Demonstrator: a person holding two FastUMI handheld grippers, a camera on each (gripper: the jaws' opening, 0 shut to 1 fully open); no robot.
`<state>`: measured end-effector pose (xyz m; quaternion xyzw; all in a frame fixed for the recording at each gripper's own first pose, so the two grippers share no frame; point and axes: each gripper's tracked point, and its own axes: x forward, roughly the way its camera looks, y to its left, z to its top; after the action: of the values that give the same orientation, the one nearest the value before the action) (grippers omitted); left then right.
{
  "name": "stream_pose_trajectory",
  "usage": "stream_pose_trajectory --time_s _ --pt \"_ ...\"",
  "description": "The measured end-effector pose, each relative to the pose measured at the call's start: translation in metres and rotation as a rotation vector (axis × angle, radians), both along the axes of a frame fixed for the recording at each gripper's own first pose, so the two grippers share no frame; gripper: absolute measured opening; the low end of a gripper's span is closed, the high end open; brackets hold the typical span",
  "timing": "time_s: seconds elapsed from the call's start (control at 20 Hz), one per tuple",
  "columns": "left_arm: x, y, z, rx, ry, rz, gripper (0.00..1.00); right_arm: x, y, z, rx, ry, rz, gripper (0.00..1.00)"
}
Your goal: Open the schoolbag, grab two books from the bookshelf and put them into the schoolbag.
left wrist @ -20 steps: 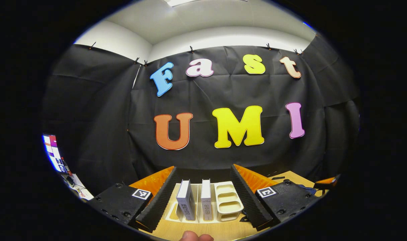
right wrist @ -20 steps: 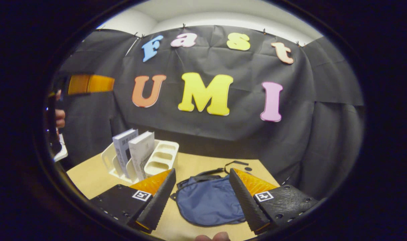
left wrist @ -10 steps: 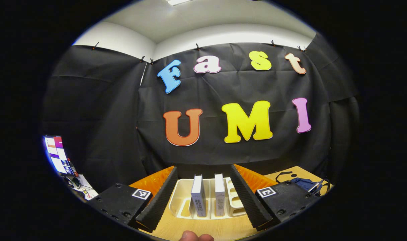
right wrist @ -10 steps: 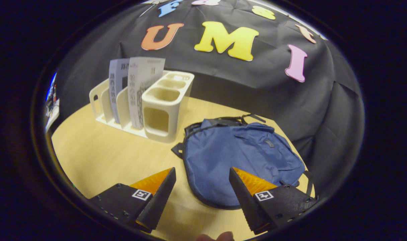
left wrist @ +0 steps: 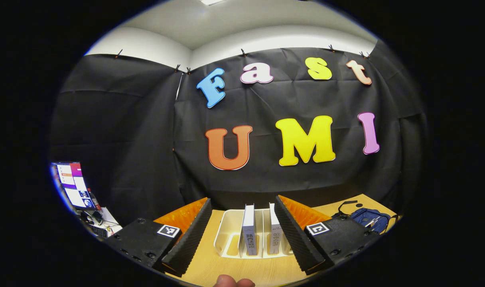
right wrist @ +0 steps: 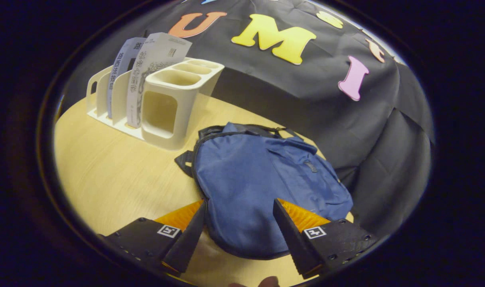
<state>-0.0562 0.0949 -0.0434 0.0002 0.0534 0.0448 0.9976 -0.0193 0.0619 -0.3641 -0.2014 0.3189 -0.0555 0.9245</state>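
Observation:
A blue schoolbag [right wrist: 258, 187] lies flat and zipped on the wooden table [right wrist: 107, 175]. My right gripper [right wrist: 239, 205] hovers open just above its near end, fingers apart over the fabric. To the bag's left stands a cream bookshelf rack [right wrist: 162, 103] holding two upright pale books [right wrist: 146, 75]. In the left gripper view my left gripper [left wrist: 242, 201] is open and faces the same rack [left wrist: 230, 235], with the two books [left wrist: 249, 235] standing between its fingers farther off. The schoolbag [left wrist: 366, 217] lies at the far right there.
The black cloth wall closes off the table's far side right behind the rack and bag. A lit monitor [left wrist: 73, 185] and desk clutter sit beyond the table's left edge. A fingertip [left wrist: 232, 281] shows at the bottom of the left gripper view.
My right gripper has tilted down and come closer over the schoolbag. My left gripper has swung left, so the rack and books drifted right in its view.

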Motion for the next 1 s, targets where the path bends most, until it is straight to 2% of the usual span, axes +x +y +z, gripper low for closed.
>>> stream_pose_trajectory --time_s 0.05,0.35,0.5,0.6,0.65,0.7,0.8,0.85,0.95,1.0 --pt "0.001 -0.001 0.0 0.001 0.001 0.0 0.99 0.004 -0.005 0.002 -0.026 -0.013 -0.002 0.93" --pt "0.002 -0.001 0.0 0.023 0.007 -0.003 0.99 0.003 -0.013 -0.009 -0.07 0.036 -0.034 0.93" --pt "0.001 -0.003 -0.001 0.031 0.013 -0.007 0.99 0.008 -0.02 0.0 -0.198 0.01 -0.023 0.93" --pt "0.001 -0.005 -0.002 0.032 0.016 -0.009 0.99 0.015 -0.031 0.009 -0.278 -0.031 -0.038 0.84" --pt "0.001 -0.008 -0.001 0.028 0.018 -0.013 0.99 0.017 -0.041 0.014 -0.319 -0.047 -0.057 0.84" --pt "0.001 -0.008 -0.002 0.026 0.02 -0.016 0.99 0.019 -0.048 0.013 -0.329 -0.045 -0.07 0.84" --pt "0.002 -0.01 -0.001 0.029 0.019 -0.019 0.99 0.019 -0.057 0.002 -0.278 -0.012 -0.114 0.82" --pt "0.003 -0.012 -0.001 0.032 0.021 -0.021 0.99 0.019 -0.061 -0.005 -0.242 0.008 -0.132 0.76" --pt "0.005 -0.013 0.0 0.037 0.019 -0.021 0.99 0.021 -0.063 -0.007 -0.18 0.026 -0.144 0.39" --pt "0.006 -0.014 0.0 0.038 0.021 -0.021 0.99 0.023 -0.063 -0.003 -0.167 0.023 -0.143 0.24"
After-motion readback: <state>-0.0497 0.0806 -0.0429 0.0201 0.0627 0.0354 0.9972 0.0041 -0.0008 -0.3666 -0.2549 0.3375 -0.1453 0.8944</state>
